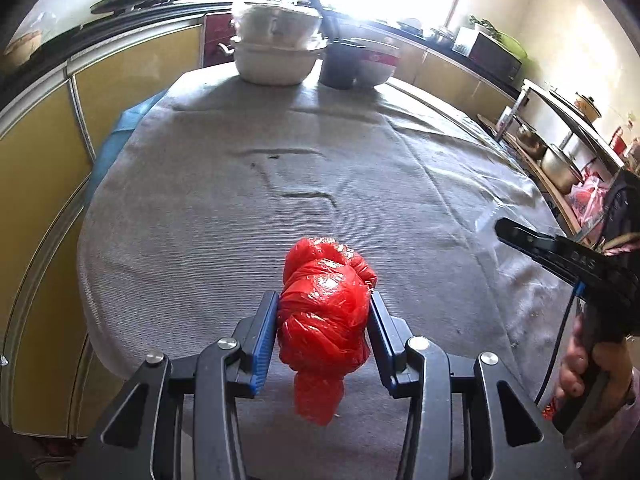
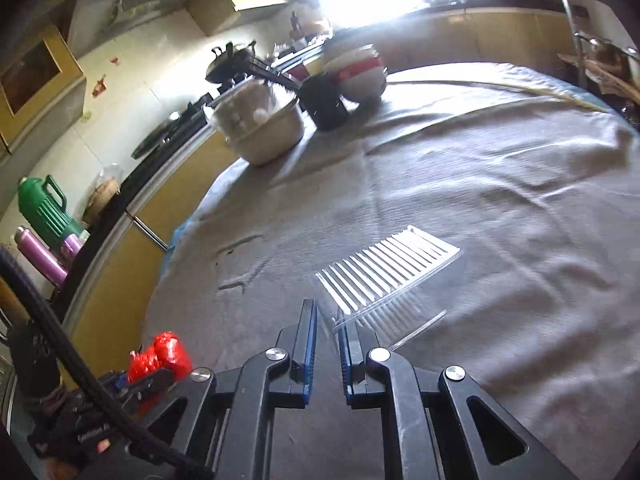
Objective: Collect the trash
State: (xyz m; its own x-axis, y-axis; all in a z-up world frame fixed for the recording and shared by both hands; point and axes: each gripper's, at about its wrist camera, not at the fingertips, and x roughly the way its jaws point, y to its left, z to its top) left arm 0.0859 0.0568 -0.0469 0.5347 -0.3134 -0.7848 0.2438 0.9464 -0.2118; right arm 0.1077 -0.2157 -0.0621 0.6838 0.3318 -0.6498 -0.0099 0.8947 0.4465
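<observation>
A crumpled red plastic bag (image 1: 324,316) hangs above the grey tablecloth (image 1: 240,220), pinched between the blue pads of my left gripper (image 1: 324,296), which is shut on it. In the right wrist view the same bag (image 2: 168,354) shows at the lower left, in the left gripper (image 2: 152,376). My right gripper (image 2: 326,312) has its jaws almost together, and they pinch the near corner of a clear ribbed plastic tray (image 2: 392,268) that slants over the cloth. The left wrist view shows the right gripper (image 1: 504,226) at the right edge, in a person's hand (image 1: 580,364).
At the table's far end stand stacked white bowls (image 1: 276,52), a dark cup (image 1: 338,66) and a red-and-white bowl (image 1: 376,64). Yellow cabinets (image 1: 40,200) run along the left. A shelf with metal pots (image 1: 560,160) stands to the right. A green thermos (image 2: 44,208) sits on the counter.
</observation>
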